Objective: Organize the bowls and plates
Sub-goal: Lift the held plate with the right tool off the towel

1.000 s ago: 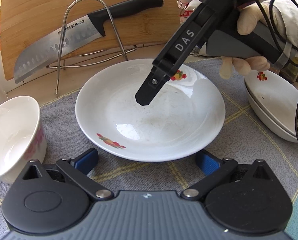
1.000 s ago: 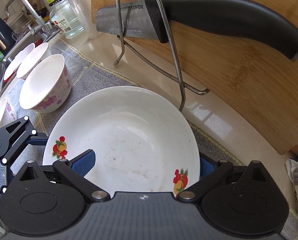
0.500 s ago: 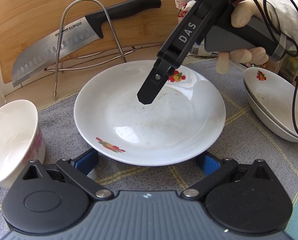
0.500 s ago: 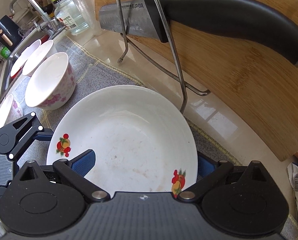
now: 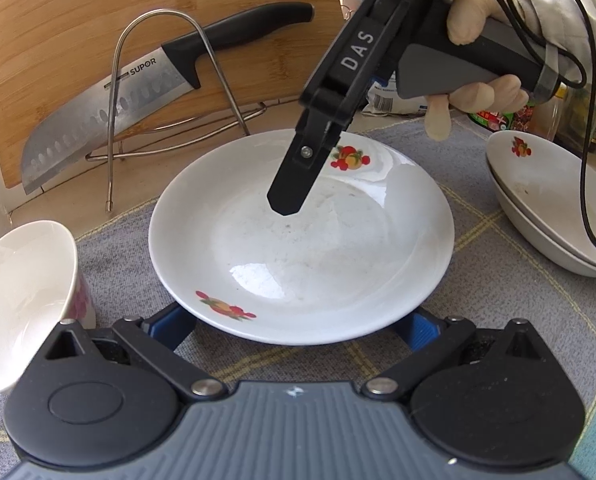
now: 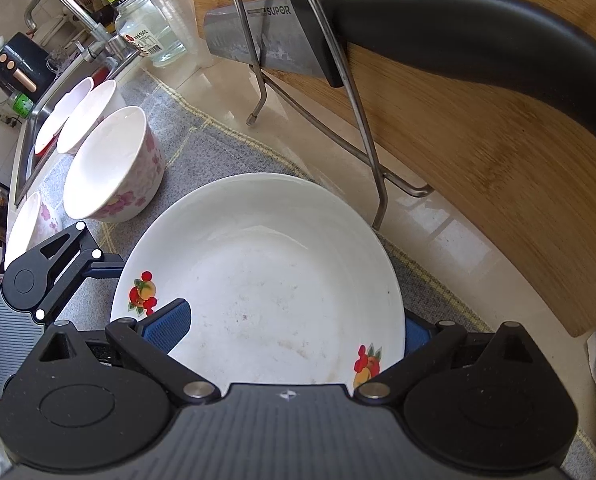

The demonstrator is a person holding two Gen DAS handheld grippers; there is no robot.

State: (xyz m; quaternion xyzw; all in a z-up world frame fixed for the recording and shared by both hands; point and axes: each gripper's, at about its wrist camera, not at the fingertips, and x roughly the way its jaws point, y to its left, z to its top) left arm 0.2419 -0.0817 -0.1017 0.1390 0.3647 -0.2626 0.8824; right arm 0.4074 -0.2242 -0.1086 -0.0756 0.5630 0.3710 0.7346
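The bamboo cutting board fills the upper left of the left wrist view, leaning upright behind a wire rack, apparently stored on edge to dry. A knife rests across the rack, blade sloping down to the left.

Below, a grey checked mat covers the counter, probably to cushion the crockery. At frame centre lies the white plate with fruit motifs, flat on the mat and lightly smeared. At right edge sit stacked plates, likely the pile this one should join. A floral bowl stands at lower left; in the right wrist view more bowls line up toward the sink at upper left.

The left gripper sits low at the bottom of the frame, its blue pads spread wide either side of the plate's near rim, gripping nothing. The right gripper comes down steeply from the upper right, held by a gloved hand; it is likewise spread, one pad over the plate's inside, the other beyond the rim, seemingly poised to pinch that edge.
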